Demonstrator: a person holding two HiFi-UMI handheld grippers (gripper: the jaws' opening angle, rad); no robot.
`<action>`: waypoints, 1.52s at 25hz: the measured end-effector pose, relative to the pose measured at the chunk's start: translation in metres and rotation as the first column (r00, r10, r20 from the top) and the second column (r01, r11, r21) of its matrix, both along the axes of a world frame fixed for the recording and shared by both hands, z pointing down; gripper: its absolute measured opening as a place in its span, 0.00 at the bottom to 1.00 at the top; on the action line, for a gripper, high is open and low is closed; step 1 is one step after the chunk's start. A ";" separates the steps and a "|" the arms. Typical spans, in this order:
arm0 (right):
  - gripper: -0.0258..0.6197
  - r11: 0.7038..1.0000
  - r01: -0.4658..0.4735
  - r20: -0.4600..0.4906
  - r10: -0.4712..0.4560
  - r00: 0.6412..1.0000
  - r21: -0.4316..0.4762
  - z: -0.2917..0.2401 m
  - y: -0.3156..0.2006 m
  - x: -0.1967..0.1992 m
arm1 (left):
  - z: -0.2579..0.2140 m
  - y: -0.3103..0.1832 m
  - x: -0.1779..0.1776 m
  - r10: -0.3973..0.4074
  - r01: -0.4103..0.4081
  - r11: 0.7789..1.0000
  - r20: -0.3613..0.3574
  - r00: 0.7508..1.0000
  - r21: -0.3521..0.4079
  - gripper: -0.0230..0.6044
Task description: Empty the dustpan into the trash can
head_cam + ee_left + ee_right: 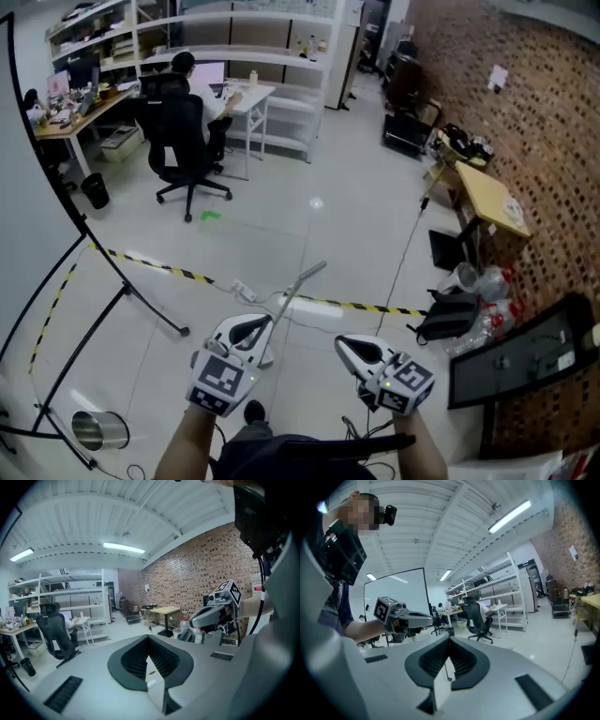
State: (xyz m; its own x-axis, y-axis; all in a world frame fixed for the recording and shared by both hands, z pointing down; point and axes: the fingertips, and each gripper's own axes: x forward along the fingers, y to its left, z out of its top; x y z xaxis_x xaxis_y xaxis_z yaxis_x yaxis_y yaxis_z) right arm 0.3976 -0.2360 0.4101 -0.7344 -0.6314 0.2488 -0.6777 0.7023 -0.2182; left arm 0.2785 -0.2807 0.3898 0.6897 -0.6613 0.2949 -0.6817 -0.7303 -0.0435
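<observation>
Forearms and dark clothing fill the bottom edge of the head view, one hand behind each tool. The left gripper and the right gripper are held side by side, well apart, both pointing forward over a pale, glossy floor. Each carries a marker cube printed with black-and-white square codes, the only print clear enough to make out; there are no readable words.

In its own view, the left gripper's jaws meet at the tip with nothing between them, and only floor shows through the gap behind. The right gripper's jaws are likewise closed and empty.

Just ahead of the left gripper's tip, a long thin pale handle slants up and to the right. It seems to be the dustpan's, but the pan itself cannot be made out. Neither gripper touches it. A small white object lies beside its lower end. Black-and-yellow striped tape crosses the floor ahead of both grippers.

Low and to the left of the left gripper lies a shiny metal can. Far ahead on that side stands a small black bin. Which one is the trash can I cannot tell.

Farther ahead, a person sits in a black office chair at a desk. To the right of the right gripper are a black bag, clear plastic bottles, a wooden table and a brick wall with a white sheet whose print is too small to read.
</observation>
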 end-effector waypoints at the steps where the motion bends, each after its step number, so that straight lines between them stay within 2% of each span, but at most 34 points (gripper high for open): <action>1: 0.06 1.000 -0.008 -0.011 0.008 1.000 0.007 0.002 -0.010 -0.003 | -0.002 -0.009 -0.005 -0.006 0.006 1.000 -0.010 1.000 0.011 0.03; 5: 0.06 0.999 -0.048 -0.053 0.049 0.997 0.024 0.006 -0.047 -0.014 | -0.014 -0.043 -0.020 -0.028 0.031 0.998 -0.048 0.998 0.063 0.03; 10: 0.06 0.996 -0.073 -0.073 0.077 0.994 0.050 0.004 -0.089 -0.030 | -0.017 -0.082 -0.029 0.001 0.004 0.995 -0.059 0.998 0.098 0.03; 15: 0.07 0.997 -0.070 -0.095 0.072 0.993 0.024 0.014 -0.101 -0.040 | -0.004 -0.092 -0.037 0.011 -0.007 0.997 -0.049 0.999 0.075 0.03; 24: 0.07 0.998 -0.054 -0.092 0.053 0.994 -0.014 0.037 -0.127 -0.025 | 0.006 -0.108 -0.038 -0.034 0.034 0.998 -0.012 0.999 0.046 0.03; 28: 0.09 0.997 -0.062 -0.100 0.057 0.993 -0.040 0.057 -0.143 -0.012 | 0.012 -0.118 -0.028 -0.042 0.041 0.998 0.014 0.999 0.038 0.03; 33: 0.25 0.991 -0.080 -0.132 0.067 0.989 -0.103 0.106 -0.166 -0.001 | 0.019 -0.132 -0.022 -0.057 0.057 0.998 -0.010 0.998 -0.002 0.03; 36: 0.40 0.983 -0.110 -0.114 0.093 0.989 -0.148 0.135 -0.181 0.003 | 0.031 -0.140 -0.027 -0.068 0.069 0.997 0.025 0.997 -0.021 0.03; 38: 0.42 0.977 -0.130 -0.099 0.114 0.988 -0.169 0.153 -0.189 0.005 | 0.040 -0.142 -0.032 -0.074 0.076 0.996 0.044 0.996 -0.039 0.03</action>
State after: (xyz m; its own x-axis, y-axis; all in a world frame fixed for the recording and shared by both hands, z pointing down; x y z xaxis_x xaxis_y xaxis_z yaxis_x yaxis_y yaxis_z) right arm 0.4028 -0.4255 0.5629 -0.6246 -0.6559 0.4239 -0.7780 0.5693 -0.2656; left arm 0.2467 -0.4230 0.4300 0.6247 -0.6979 0.3502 -0.7330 -0.6787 -0.0450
